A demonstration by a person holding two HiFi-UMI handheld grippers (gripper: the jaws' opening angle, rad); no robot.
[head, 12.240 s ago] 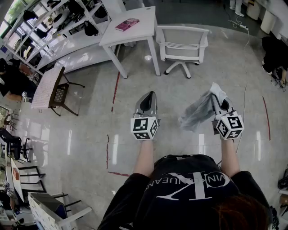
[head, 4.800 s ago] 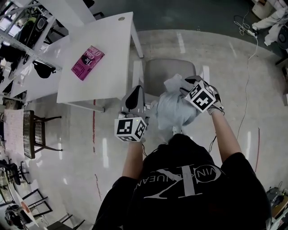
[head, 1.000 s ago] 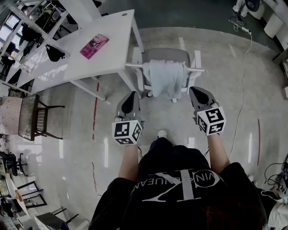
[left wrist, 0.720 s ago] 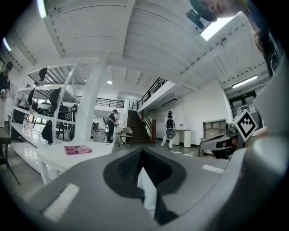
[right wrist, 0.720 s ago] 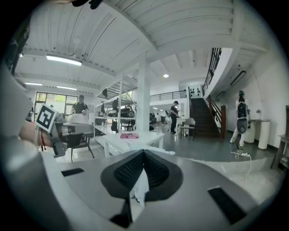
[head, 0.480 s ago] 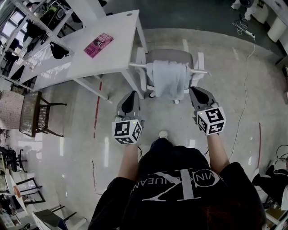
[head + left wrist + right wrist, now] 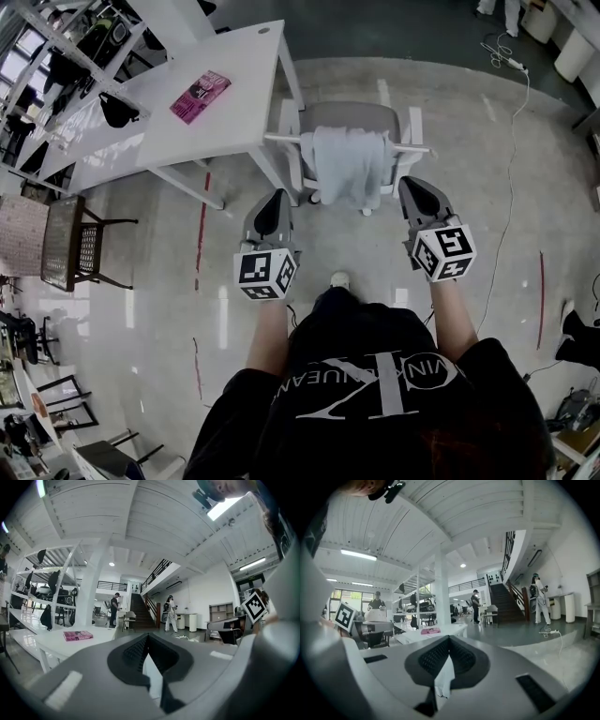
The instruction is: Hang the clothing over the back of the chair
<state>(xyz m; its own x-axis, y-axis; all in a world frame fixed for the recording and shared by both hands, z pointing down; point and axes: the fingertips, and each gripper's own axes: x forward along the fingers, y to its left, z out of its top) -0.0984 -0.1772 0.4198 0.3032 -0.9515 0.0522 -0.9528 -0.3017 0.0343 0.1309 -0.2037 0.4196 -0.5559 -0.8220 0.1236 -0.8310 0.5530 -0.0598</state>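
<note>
In the head view a pale grey-blue garment point(image 7: 350, 167) hangs draped over the back of a white office chair point(image 7: 352, 115), one part falling toward me. My left gripper point(image 7: 275, 199) is held level to the chair's lower left, apart from it. My right gripper point(image 7: 412, 185) is just right of the garment's hanging edge and does not touch it. Both are shut with nothing held. In the left gripper view the left gripper point(image 7: 147, 636) has its jaws meeting at the tip. The right gripper point(image 7: 449, 638) looks the same in the right gripper view.
A white table point(image 7: 169, 122) with a pink book point(image 7: 200, 83) stands left of the chair. A dark wooden chair point(image 7: 75, 246) is at the far left, near shelving point(image 7: 56, 56). A cable point(image 7: 511, 187) trails over the floor on the right. My shoe point(image 7: 340, 279) shows below the chair.
Earlier my right gripper carried the garment and laid it over the chair back; now it hangs free. Over the last second my right gripper rolled slightly; the left stayed put.
</note>
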